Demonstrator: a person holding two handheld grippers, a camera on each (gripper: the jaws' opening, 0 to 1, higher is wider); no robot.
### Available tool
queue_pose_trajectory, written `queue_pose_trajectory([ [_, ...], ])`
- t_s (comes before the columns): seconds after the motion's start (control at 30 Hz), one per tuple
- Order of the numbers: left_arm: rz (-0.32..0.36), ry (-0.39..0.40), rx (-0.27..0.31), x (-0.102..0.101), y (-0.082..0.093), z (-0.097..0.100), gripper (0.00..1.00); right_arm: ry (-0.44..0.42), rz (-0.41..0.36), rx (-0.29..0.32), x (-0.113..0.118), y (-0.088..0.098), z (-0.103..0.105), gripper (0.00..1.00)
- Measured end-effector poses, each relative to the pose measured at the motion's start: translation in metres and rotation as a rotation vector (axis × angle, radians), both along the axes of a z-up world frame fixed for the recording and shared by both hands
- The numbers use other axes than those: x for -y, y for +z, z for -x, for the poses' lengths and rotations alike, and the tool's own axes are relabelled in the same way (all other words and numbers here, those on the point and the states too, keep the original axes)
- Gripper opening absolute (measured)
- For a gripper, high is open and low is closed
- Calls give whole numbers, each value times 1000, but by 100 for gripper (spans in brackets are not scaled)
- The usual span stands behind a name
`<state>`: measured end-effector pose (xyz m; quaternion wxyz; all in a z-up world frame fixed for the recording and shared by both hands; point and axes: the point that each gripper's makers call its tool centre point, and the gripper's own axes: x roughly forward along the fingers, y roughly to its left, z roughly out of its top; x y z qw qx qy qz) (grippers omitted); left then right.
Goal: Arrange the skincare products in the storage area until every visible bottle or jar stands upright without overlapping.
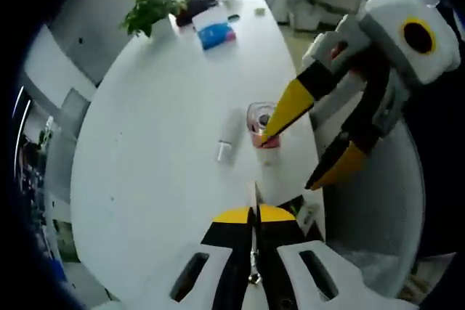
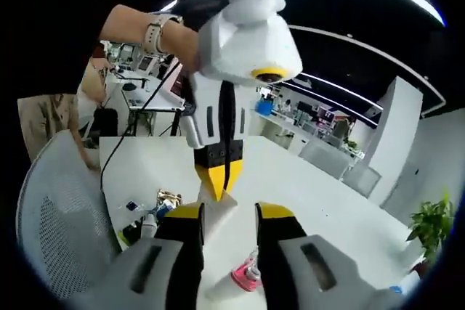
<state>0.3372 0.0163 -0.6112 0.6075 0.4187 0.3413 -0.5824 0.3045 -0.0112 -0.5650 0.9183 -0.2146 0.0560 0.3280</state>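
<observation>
A small clear jar with a pink base stands on the white table. To its left a white bottle lies on its side. My right gripper comes in from the right, open, with its upper yellow fingertip at the jar's rim. My left gripper is shut and empty, a little short of the jar. In the right gripper view the pink-based jar sits low between the open jaws of my right gripper. The shut left gripper points down from above.
A potted plant and a blue-and-white box stand at the table's far end. A white mesh chair is beside the table, with small items near the edge. A person's arm with a watch holds the left gripper.
</observation>
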Motion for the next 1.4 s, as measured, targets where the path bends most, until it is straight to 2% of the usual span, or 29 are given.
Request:
queue_pose_trajectory([
  [0.1,0,-15,5,6,-1,4,0,-56,-9,-5,27,3,2,32],
  [0.2,8,-23,8,13,-1,6,0,-81,-59,-60,44,-4,5,37],
  [0.27,11,-19,7,14,-1,6,0,-85,-69,-76,51,-8,5,40],
  [0.37,17,-17,7,21,-1,7,0,-110,-89,-135,67,-22,7,46],
  [0.4,18,-18,6,21,-1,7,0,-111,-95,-140,69,-24,7,50],
  [0.43,20,-20,7,25,-1,10,0,-108,-126,-187,72,-31,9,53],
  [0.47,20,-18,2,26,-1,10,0,-107,-140,-205,73,-34,10,57],
  [0.57,20,-18,-13,33,-2,8,0,-105,-161,-233,79,-42,8,65],
  [0.7,18,-9,-29,35,-2,3,0,-93,-169,-280,81,-51,6,80],
  [0.9,53,-73,-15,40,-2,0,0,-95,-204,-286,83,-52,5,81],
  [1.1,34,-130,-27,36,-12,7,3,-100,-207,-305,83,-58,5,81],
  [1.17,40,-142,-20,35,-18,6,6,-96,-202,-312,83,-61,5,81],
  [1.3,76,-135,-50,36,-24,8,17,-98,-179,-328,85,-68,3,82],
  [1.4,82,-141,-31,36,-25,4,20,-96,-173,-338,85,-71,1,82],
])
